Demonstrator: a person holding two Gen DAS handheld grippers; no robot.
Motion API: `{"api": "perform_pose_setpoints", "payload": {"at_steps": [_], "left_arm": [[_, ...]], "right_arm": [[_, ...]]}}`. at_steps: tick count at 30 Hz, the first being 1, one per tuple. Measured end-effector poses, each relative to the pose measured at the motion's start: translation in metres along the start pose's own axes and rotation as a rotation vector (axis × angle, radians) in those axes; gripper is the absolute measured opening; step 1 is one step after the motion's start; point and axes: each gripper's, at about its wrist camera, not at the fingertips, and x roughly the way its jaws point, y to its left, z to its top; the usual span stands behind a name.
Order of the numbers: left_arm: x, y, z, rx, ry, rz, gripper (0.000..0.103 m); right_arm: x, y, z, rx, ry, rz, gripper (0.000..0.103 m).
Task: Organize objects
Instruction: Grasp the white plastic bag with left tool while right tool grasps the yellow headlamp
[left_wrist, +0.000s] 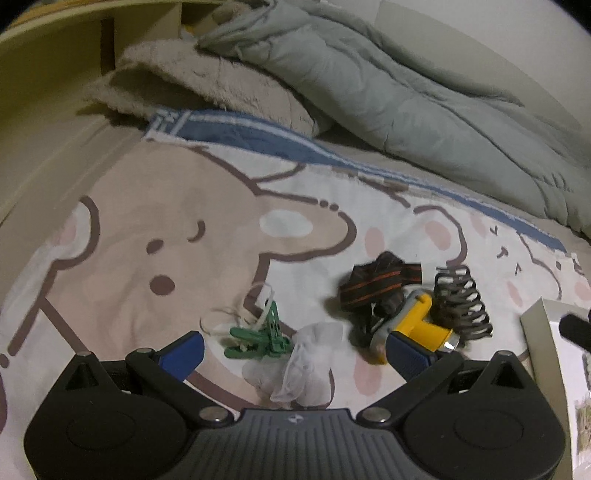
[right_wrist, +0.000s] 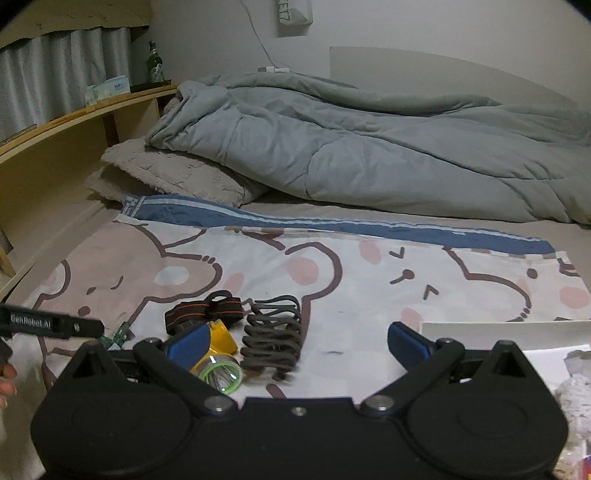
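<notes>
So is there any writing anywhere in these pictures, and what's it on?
"GenRobot.AI": white letters on the black bar at the left edge of the right wrist view.
Green bottle on the shelf: label too small to read.
Tissue pack beside it: blue print, blurred.
White wall holder: cut-off characters, not readable.

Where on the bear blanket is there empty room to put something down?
Bare room: the bear face left of the green clips, and between the coiled hair clip and the white box. Crowded around the yellow headlamp.
</notes>
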Motion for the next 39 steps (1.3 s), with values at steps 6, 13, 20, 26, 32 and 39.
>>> {"api": "perform_pose_setpoints", "payload": {"at_steps": [6,13,20,26,32,39], "left_arm": [[0.009,0.0,-0.003,0.057,0.036,0.004,0.1],[0.023,0.007,-0.003,0.019,0.108,-0.051,0.079],[0.04,0.012,-0.008,-0.024,0.186,-0.093,0.069],[0.05,0.014,-0.01,-0.045,0.208,-0.115,0.067],[0.057,0.015,-0.012,-0.041,0.23,-0.105,0.05],[0.053,0.015,-0.013,-0.016,0.239,-0.141,0.03]], "right_arm": [[0.017,0.003,-0.008,0.028,-0.028,-0.003,0.103],[0.039,0.022,-0.012,-0.102,0.024,0.059,0.093],[0.063,0.063,-0.015,-0.293,0.118,0.203,0.08],[0.088,0.087,-0.02,-0.416,0.194,0.213,0.068],[0.108,0.092,-0.027,-0.506,0.256,0.189,0.05],[0.094,0.09,-0.031,-0.521,0.26,0.182,0.05]]}}
